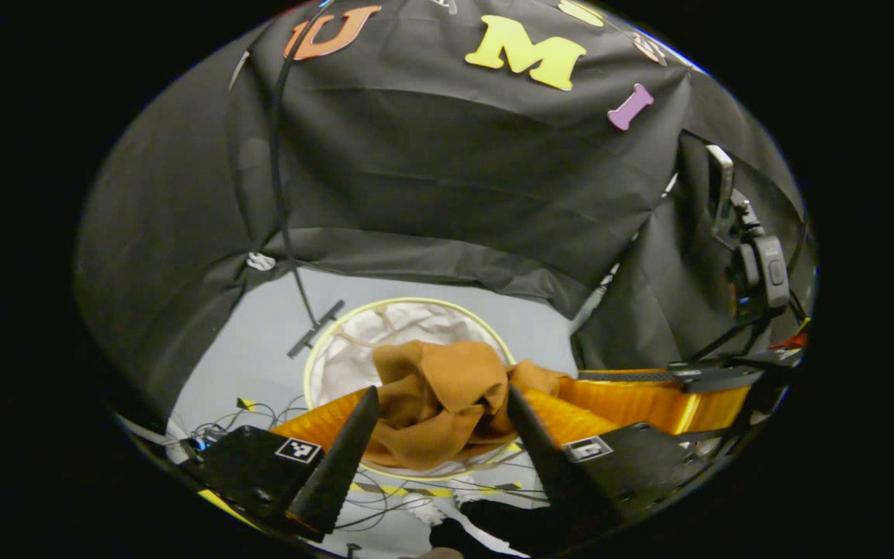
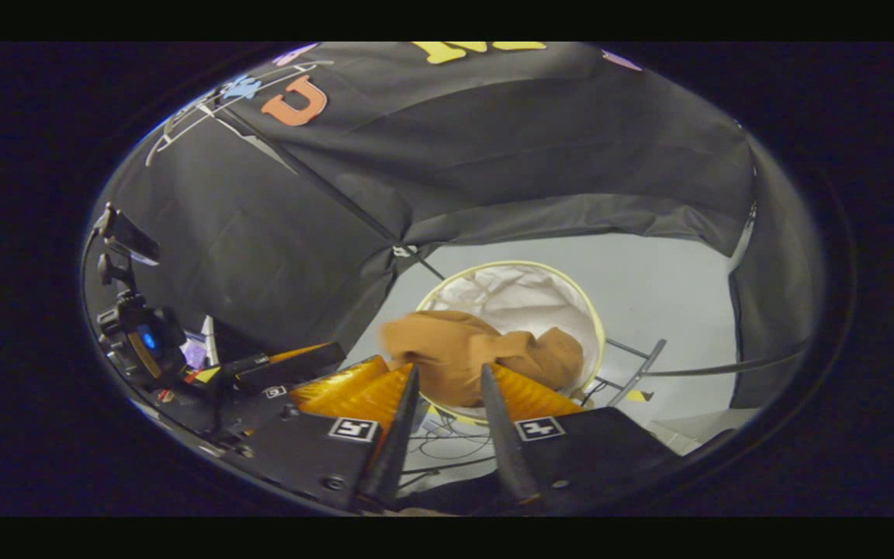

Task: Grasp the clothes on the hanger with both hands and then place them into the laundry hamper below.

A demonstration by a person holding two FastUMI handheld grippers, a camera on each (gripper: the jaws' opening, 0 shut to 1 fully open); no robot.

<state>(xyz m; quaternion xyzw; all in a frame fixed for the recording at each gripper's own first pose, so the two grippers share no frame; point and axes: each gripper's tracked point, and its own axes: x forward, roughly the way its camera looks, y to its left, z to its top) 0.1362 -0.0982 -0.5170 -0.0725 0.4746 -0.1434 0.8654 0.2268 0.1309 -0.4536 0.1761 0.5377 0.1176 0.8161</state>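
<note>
A brown garment (image 1: 439, 400) is bunched between the spread fingers of my left gripper (image 1: 441, 394), right over the round white laundry hamper (image 1: 338, 365) with its yellow rim. The left jaws stand wide apart and do not press the cloth. In the right gripper view the same garment (image 2: 462, 349) hangs over the hamper's (image 2: 524, 299) near rim. My right gripper (image 2: 449, 370) has its fingers close together with a fold of the cloth pinched at the tips. The right gripper's body (image 1: 633, 400) shows at the right, and the left gripper's body (image 2: 338, 384) at the left.
A black stand pole (image 1: 282, 155) rises beside the hamper, its foot (image 1: 315, 328) resting on the grey floor. A bare hanger (image 2: 183, 124) hangs high on the pole. A camera on a mount (image 1: 757, 268) stands by the wall. Cables (image 1: 261, 411) lie on the floor.
</note>
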